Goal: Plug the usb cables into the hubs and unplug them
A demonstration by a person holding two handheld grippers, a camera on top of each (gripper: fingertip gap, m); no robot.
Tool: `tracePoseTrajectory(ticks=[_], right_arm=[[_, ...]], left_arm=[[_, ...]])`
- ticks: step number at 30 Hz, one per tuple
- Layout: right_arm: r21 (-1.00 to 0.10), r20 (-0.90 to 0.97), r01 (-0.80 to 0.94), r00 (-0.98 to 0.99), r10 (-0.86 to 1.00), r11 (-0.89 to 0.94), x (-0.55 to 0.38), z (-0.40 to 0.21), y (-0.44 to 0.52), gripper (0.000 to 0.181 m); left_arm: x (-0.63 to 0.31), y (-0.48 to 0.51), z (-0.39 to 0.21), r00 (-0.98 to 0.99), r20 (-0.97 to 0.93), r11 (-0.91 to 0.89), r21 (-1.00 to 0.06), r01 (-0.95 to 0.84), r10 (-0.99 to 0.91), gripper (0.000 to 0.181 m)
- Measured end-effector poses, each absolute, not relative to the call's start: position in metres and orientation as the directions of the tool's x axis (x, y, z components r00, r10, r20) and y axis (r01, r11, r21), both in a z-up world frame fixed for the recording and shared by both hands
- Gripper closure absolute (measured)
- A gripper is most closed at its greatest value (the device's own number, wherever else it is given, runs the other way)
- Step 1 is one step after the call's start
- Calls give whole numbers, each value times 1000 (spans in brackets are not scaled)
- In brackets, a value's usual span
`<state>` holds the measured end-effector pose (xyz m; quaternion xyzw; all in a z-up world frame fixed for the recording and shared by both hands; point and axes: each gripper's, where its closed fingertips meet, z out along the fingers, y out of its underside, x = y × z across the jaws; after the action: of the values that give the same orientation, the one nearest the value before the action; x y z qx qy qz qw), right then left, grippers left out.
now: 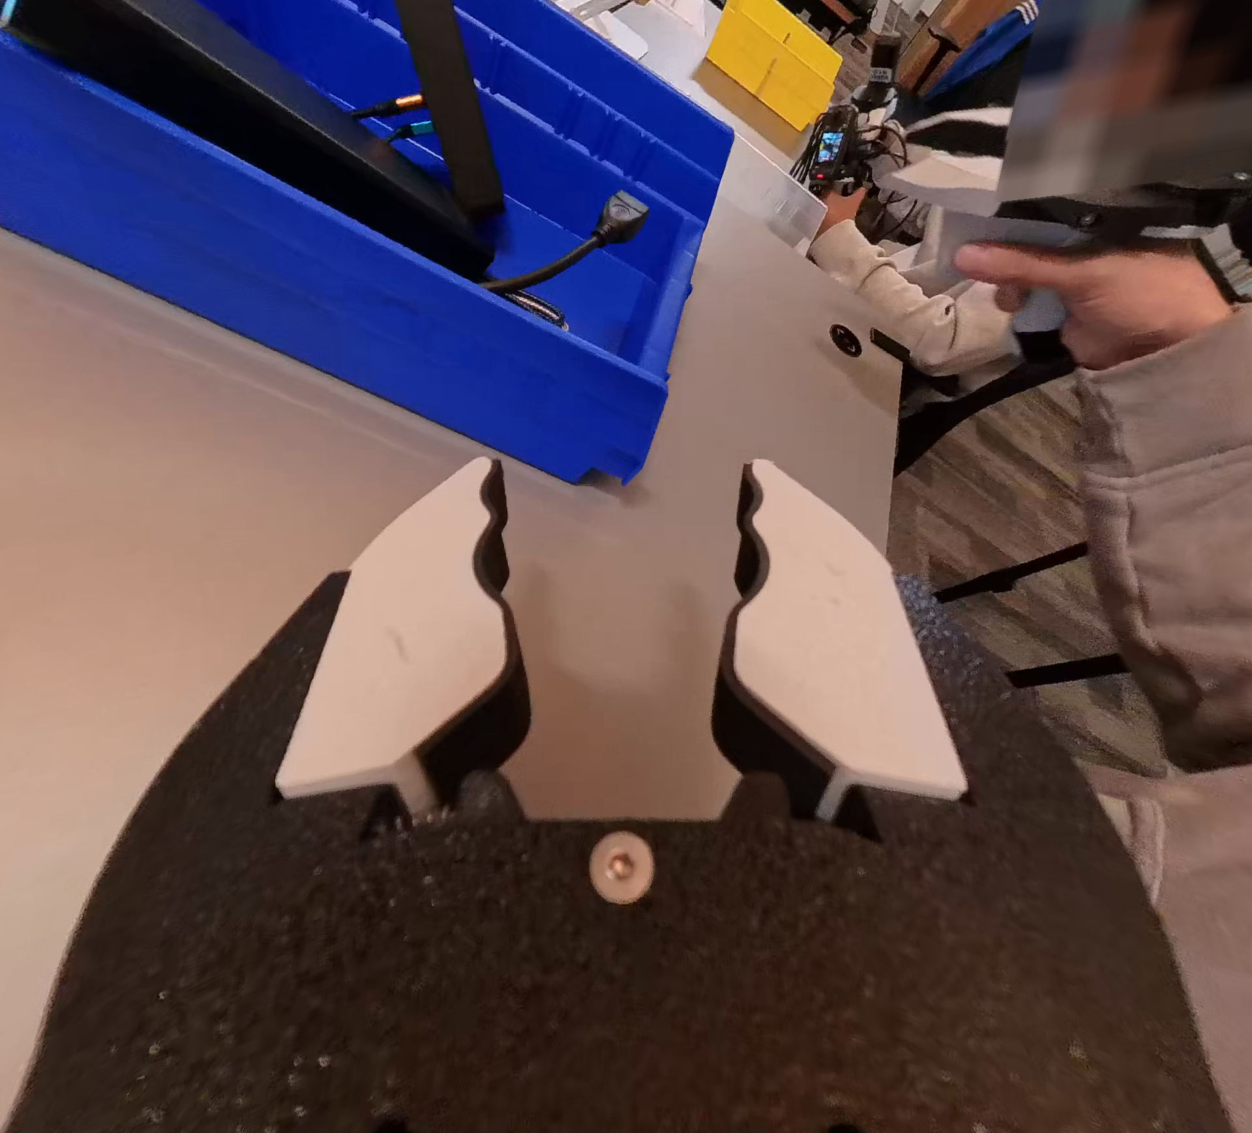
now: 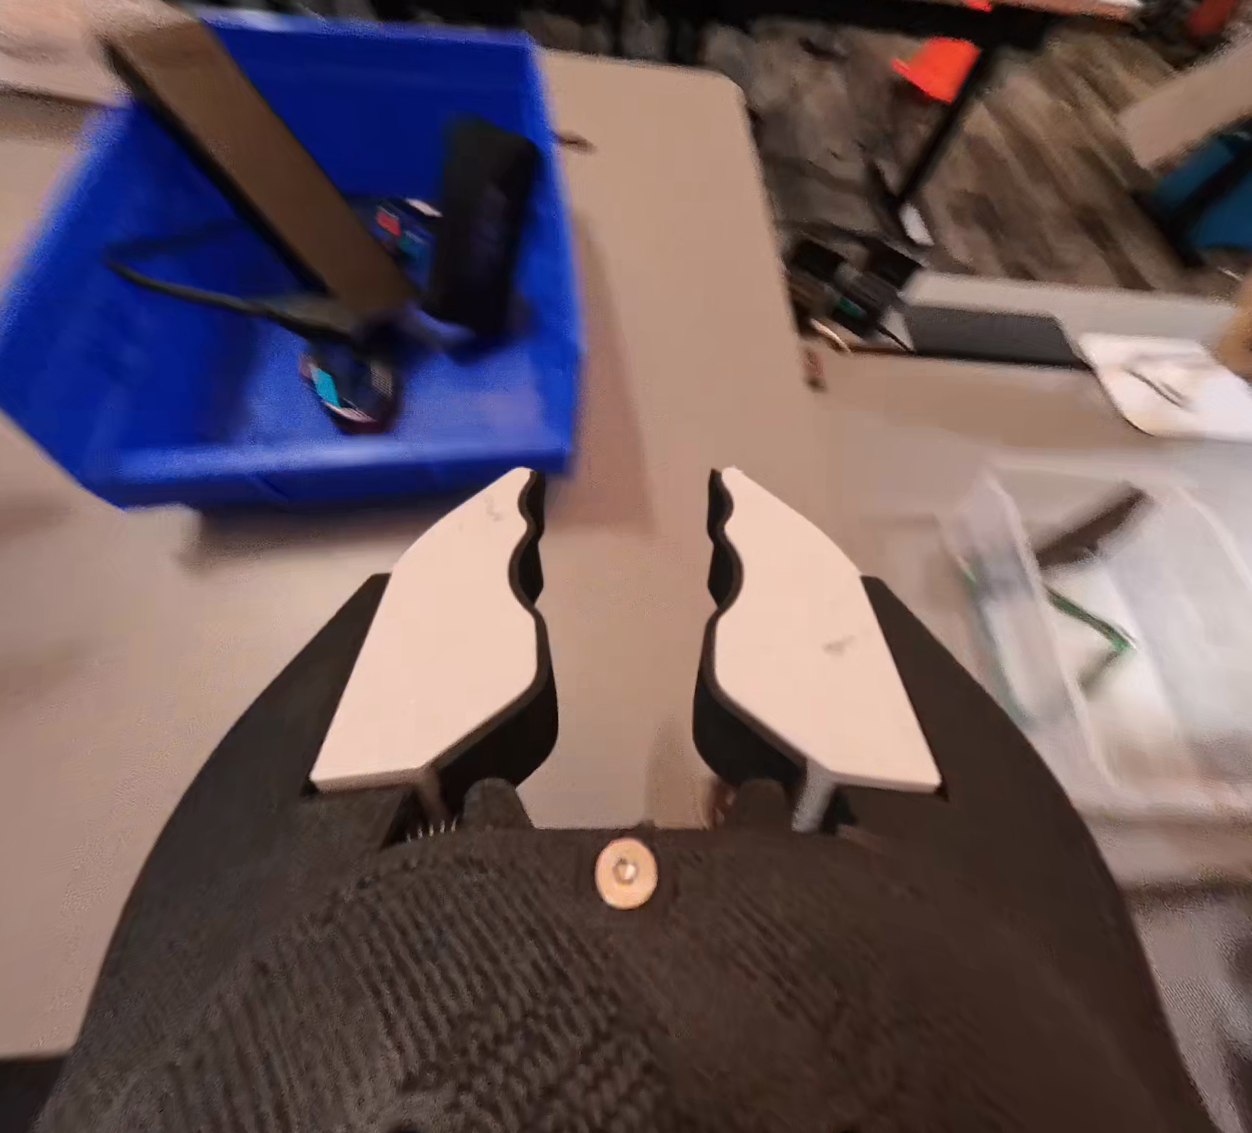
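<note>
A blue bin (image 1: 406,355) stands on the grey table and holds two long black hubs leaning against its walls: a large one (image 1: 203,84) and a slimmer one (image 1: 447,84). A black cable with a USB plug (image 1: 620,218) lies in the bin, with more cable ends behind it. My left gripper (image 1: 622,477) is open and empty above the table, just in front of the bin's near corner. In the blurred right wrist view the bin (image 2: 339,457) sits to the upper left with both hubs (image 2: 271,186) (image 2: 481,220). My right gripper (image 2: 623,484) is open and empty.
A yellow bin (image 1: 772,51) and a camera rig (image 1: 833,145) stand farther along the table. A person's hand (image 1: 1097,301) holds the other gripper at the right. A clear plastic bag with parts (image 2: 1084,592) lies right of my right gripper. The table edge (image 1: 894,423) drops off at the right.
</note>
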<state>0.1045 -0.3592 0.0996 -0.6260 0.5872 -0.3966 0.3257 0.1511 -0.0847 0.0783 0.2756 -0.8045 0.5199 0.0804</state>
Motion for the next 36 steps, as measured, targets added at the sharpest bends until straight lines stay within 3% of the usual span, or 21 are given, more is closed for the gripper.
tracePoseTrajectory(ticks=[1, 3, 5, 7, 11, 20, 26, 30, 36], right_arm=[[-859, 134, -505, -67, -989, -82, 85, 92, -386, 134], [-861, 166, -506, -196, -966, -45, 57, 74, -439, 126], [-890, 150, -456, -339, -929, 23, 41, 56, -483, 95], [-887, 190, -461, -355, -916, -5, 38, 38, -502, 57], [-870, 297, -479, -322, -899, -116, 56, 18, -505, 36], [-836, 403, -488, -236, -884, -250, 82, 11, -498, 37], [-863, 270, -468, -108, -957, -191, 95, 11, -486, 36], [-767, 265, -605, 8, -964, -215, 97, -18, -478, 35], [-723, 218, -660, 62, -974, -204, 107, -27, -468, 36]], left_arm=[[151, -83, 76, -838, 411, 308, -795, -522, -360, 117], [152, -78, 73, -839, 405, 294, -805, -516, -364, 118], [155, -73, 69, -835, 405, 262, -818, -513, -373, 118], [158, -69, 64, -825, 411, 243, -818, -522, -388, 117], [158, -70, 58, -823, 403, 226, -827, -515, -401, 116], [149, -68, 58, -868, 287, 274, -868, -415, -405, 114], [153, -59, 57, -841, 316, 235, -863, -447, -439, 115], [153, -58, 58, -838, 319, 227, -864, -449, -443, 119], [151, -58, 53, -834, 326, 235, -856, -461, -446, 118]])
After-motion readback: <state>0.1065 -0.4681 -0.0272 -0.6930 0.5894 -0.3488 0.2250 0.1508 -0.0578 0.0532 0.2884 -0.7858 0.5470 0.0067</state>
